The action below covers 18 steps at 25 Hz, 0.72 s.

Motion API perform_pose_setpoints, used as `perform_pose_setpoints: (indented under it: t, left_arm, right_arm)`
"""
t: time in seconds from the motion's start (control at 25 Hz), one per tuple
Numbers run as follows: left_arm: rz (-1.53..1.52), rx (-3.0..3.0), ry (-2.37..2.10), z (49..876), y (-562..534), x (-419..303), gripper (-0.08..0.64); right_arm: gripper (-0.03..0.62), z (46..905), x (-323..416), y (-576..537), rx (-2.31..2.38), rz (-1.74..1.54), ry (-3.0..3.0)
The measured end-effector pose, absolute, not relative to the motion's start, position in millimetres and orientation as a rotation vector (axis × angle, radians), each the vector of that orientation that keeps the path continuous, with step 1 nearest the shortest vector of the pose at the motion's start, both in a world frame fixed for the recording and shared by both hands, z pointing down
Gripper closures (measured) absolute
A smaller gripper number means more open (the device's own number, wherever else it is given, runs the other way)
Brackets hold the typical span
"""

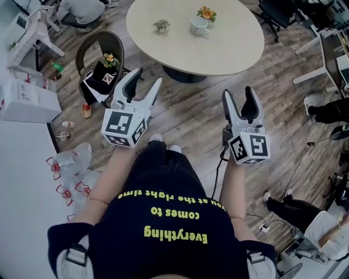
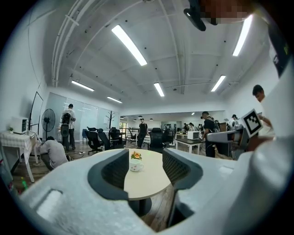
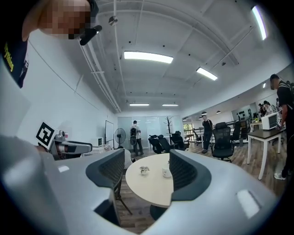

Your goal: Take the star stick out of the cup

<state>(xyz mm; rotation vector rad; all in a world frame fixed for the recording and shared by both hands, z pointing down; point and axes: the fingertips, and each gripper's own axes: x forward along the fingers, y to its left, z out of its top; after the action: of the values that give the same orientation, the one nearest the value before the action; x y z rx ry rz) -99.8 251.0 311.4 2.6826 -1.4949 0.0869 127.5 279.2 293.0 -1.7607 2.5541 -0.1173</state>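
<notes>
A white cup (image 1: 199,26) stands on the far side of the round beige table (image 1: 229,52), with the orange star stick (image 1: 206,12) upright in it. In the left gripper view the cup (image 2: 135,167) and the stick (image 2: 136,156) show far off between the jaws. The right gripper view has the cup (image 3: 166,173) near the right jaw's edge. My left gripper (image 1: 147,77) and right gripper (image 1: 238,92) are both open and empty. They are held level over the floor, well short of the table.
A small metal ornament (image 1: 161,25) sits on the table left of the cup. A dark chair (image 1: 92,46) holding a box with a flower stands at the left, beside a white counter (image 1: 22,180) and plastic bottles (image 1: 73,161). People and office chairs fill the room's far side.
</notes>
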Motion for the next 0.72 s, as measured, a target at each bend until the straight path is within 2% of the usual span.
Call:
perform_pose_setpoints:
  t: [0.72]
  left_arm:
    - [0.031, 2.758, -1.407, 305, 88, -131, 0.331]
  right_arm:
    - [0.285, 282, 90, 129, -1.820, -0.084, 2.494]
